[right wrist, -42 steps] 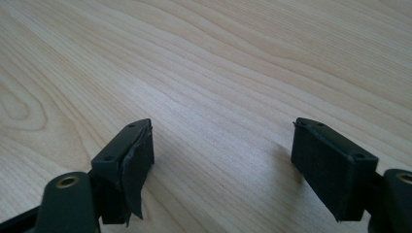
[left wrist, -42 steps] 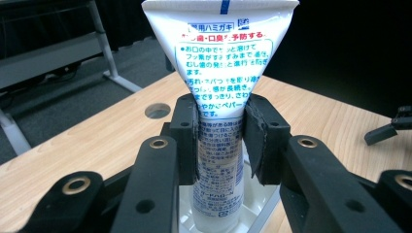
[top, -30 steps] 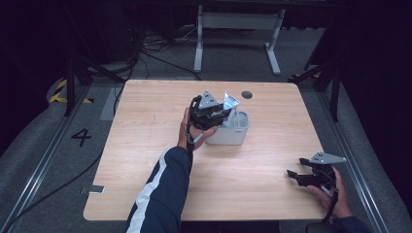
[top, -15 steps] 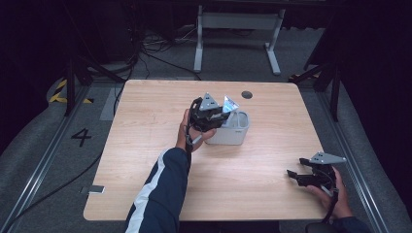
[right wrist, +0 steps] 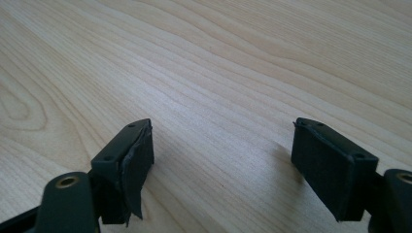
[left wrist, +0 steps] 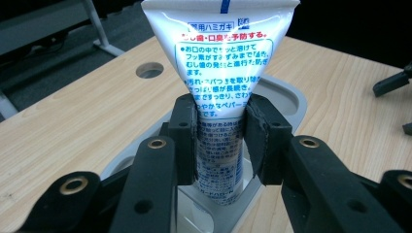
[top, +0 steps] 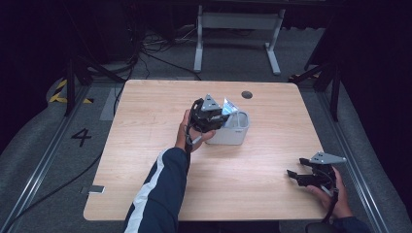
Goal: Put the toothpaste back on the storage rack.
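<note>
A white toothpaste tube [left wrist: 219, 73] with blue and red print stands upright, its lower end inside a grey oval cup [left wrist: 289, 99]. My left gripper [left wrist: 221, 141] is shut on the tube's lower half, over the cup. From above, the left gripper [top: 208, 115] sits at the left edge of the grey cup [top: 234, 130], the tube's [top: 229, 107] flat end sticking up. My right gripper [top: 309, 175] rests low at the table's front right, open, with bare wood between its pads [right wrist: 136, 165].
The wooden table [top: 145, 145] has a round cable hole [top: 247, 94] behind the cup. A white table frame [top: 233, 29] and cables lie on the floor beyond. A floor rail with the number 4 [top: 81, 137] runs at left.
</note>
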`<act>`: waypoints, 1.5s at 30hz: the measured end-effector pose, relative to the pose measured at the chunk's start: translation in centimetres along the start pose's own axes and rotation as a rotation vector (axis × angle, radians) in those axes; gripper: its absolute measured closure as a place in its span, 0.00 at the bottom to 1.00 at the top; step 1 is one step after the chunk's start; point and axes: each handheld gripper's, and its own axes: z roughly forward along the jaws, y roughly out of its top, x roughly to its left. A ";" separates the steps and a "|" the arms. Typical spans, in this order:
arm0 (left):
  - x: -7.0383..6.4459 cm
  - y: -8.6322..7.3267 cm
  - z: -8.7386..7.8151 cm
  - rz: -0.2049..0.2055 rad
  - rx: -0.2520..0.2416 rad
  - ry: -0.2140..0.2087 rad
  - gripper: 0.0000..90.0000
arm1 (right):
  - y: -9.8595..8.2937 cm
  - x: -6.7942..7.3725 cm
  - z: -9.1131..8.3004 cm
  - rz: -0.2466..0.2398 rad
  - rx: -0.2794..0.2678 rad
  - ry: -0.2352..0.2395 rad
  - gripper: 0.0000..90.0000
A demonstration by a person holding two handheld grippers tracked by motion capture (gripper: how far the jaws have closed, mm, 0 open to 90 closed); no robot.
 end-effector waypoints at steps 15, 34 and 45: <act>-0.1 -0.4 0.6 0.007 0.055 -0.001 0.74 | 0.0 0.0 0.0 0.001 0.000 0.000 0.27; -0.2 0.3 -0.5 -0.013 -0.004 -0.007 0.80 | 0.0 0.0 0.0 0.000 0.000 0.000 0.26; -0.4 0.5 -1.4 0.011 -0.009 0.001 0.80 | 0.0 0.0 0.0 0.000 -0.001 -0.001 0.26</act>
